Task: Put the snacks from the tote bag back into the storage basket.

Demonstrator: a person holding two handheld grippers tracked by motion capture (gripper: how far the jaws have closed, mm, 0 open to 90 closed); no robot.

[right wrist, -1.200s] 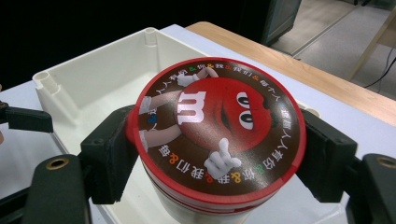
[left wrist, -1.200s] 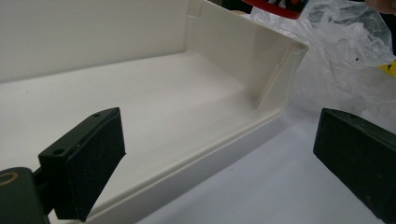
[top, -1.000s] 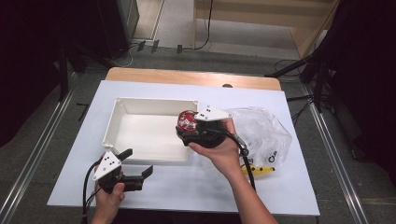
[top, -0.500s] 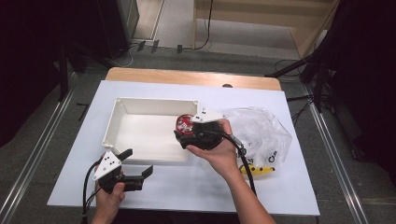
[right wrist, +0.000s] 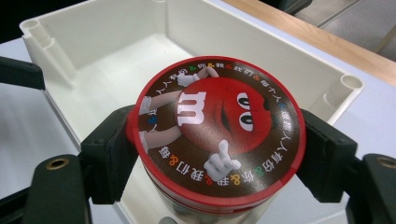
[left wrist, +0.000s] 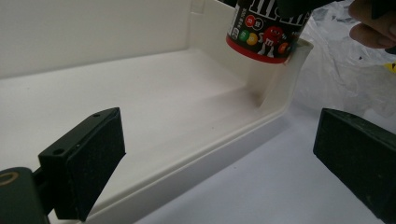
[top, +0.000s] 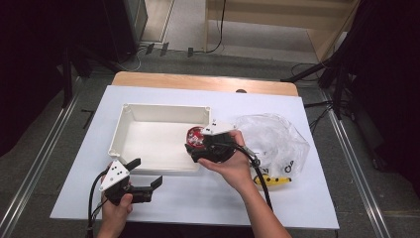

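Nearest, left gripper (top: 148, 184) resting low on the white sheet (top: 208, 208) just before the tray's near wall, jaws spread wide and empty, aimed along the white tray (top: 130, 119)

A little farther, right gripper (top: 194, 144) clamped on a round candy tub (top: 195, 136), pads pressed to either side of its red lid (right wrist: 218, 129), tub hanging above the tray's near right corner, clear of the floor inside

Beyond and to the right, crumpled clear plastic bag (top: 277, 139) with a yellow packet (top: 275, 181) just beside it

Probably mid-transfer: tub carried over the rim, not yet set down. Next, likely a lowering into the tray until the base sits flat, clear of the corner wall, then a parting of the jaws
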